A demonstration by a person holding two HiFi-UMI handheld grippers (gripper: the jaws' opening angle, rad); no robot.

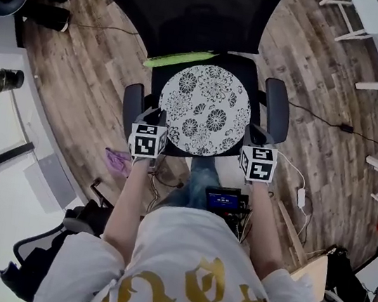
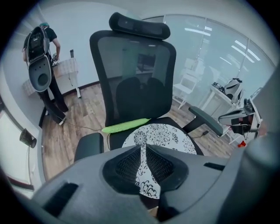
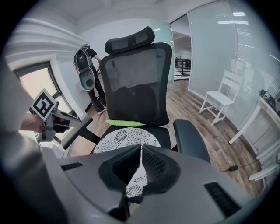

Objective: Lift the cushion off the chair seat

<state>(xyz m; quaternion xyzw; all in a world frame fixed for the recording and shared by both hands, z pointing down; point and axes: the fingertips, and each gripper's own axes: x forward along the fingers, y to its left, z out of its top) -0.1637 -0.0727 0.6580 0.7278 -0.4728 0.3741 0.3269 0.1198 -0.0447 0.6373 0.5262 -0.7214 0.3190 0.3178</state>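
A round white cushion (image 1: 204, 110) with black flower print lies on the black seat of an office chair (image 1: 196, 13). A green strip (image 1: 178, 59) lies behind it against the backrest. My left gripper (image 1: 153, 115) hovers at the cushion's near left edge, beside the left armrest (image 1: 133, 101). My right gripper (image 1: 255, 135) hovers at the near right edge by the right armrest (image 1: 277, 109). Both are shut with nothing held. In the left gripper view the closed jaws point at the cushion (image 2: 164, 134). The right gripper view shows the same over the cushion (image 3: 124, 137).
Wooden floor surrounds the chair. Cables and a white plug (image 1: 302, 197) lie at the right, a purple scrap (image 1: 117, 162) at the left. White chairs (image 3: 218, 101) stand far right. A person (image 2: 41, 57) stands at the back left. A small screen (image 1: 223, 202) sits at my waist.
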